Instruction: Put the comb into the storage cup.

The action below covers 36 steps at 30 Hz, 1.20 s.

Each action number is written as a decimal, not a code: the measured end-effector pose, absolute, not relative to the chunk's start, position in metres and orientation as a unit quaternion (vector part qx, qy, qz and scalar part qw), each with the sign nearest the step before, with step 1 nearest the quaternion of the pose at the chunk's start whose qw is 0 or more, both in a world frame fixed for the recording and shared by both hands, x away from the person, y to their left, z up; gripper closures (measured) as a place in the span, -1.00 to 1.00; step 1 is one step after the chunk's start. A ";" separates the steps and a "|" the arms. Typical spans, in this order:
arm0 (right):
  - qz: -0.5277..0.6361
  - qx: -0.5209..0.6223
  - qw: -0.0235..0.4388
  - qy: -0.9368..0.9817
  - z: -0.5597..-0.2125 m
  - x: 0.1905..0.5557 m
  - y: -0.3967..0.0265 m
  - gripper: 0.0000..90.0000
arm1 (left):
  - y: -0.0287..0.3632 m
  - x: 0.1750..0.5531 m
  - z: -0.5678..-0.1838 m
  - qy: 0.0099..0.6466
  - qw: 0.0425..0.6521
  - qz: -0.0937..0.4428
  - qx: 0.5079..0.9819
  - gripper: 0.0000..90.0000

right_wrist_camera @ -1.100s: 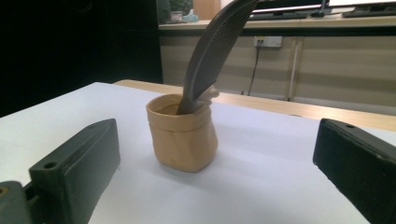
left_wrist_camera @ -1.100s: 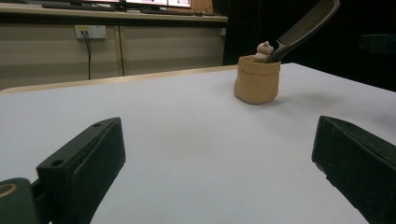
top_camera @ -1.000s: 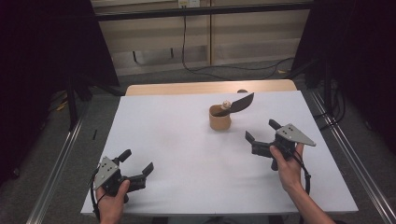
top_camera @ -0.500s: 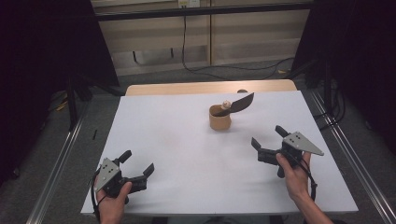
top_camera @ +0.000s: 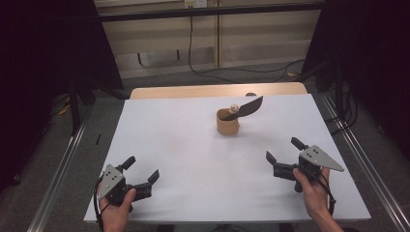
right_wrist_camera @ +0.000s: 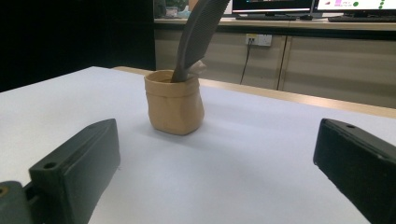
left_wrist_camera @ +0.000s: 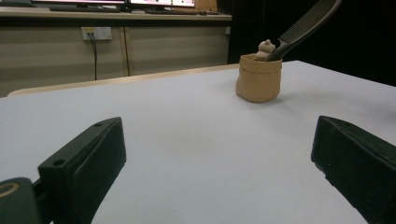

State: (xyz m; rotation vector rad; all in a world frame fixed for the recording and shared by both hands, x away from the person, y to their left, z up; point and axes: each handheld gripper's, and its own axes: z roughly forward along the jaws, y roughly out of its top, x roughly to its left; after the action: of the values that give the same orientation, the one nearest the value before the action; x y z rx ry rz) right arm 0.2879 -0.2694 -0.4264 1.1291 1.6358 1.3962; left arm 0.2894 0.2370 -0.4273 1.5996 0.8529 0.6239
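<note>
Table: a white rectangular tabletop [top_camera: 193, 159] with a strip of pale wood showing along its far edge; both grippers sit over its near part, the pouch toward the far middle.

Left gripper: the black two-jaw left gripper [top_camera: 141, 170] is held in a hand at the near left corner, low over the white surface; its jaws stand wide apart with nothing between them, and it is well apart from the pouch.

Right gripper: the black two-jaw right gripper [top_camera: 285, 155] with a grey three-cornered plate on top is held at the near right; its jaws are likewise spread wide and empty, nearer the pouch than the left one but clear of it.

Container: a small tan soft-sided pouch [top_camera: 227, 123] stands upright with its top open, on the far half of the table, slightly right of centre.

Contents: a dark grey plastic comb [top_camera: 246, 108] stands in the pouch, leaning out over its rim toward the right in the high view; beside it a small beige rounded object [top_camera: 234, 108] pokes just above the rim.

View differences: the left gripper view shows the comb's fine teeth and the beige object's knobbly top; the right gripper view has the comb rising in front, the beige object mostly hidden behind it.
</note>
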 end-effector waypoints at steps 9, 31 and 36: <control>0.542 0.437 0.351 0.626 -0.426 0.273 -0.276 -1.00 | 0.238 0.290 -0.427 0.363 0.578 0.266 0.681 -0.93; 0.521 0.458 0.373 0.617 -0.436 0.244 -0.294 -1.00 | 0.240 0.284 -0.428 0.370 0.563 0.273 0.687 -0.93; 0.515 0.470 0.371 0.614 -0.442 0.242 -0.295 -1.00 | 0.237 0.284 -0.429 0.365 0.565 0.268 0.690 -0.93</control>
State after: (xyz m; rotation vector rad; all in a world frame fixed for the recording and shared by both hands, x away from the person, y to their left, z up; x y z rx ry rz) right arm 0.2423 -0.2947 -0.4418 1.2055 1.5744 1.3197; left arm 0.2837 0.2368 -0.4286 1.6226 0.8597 0.6313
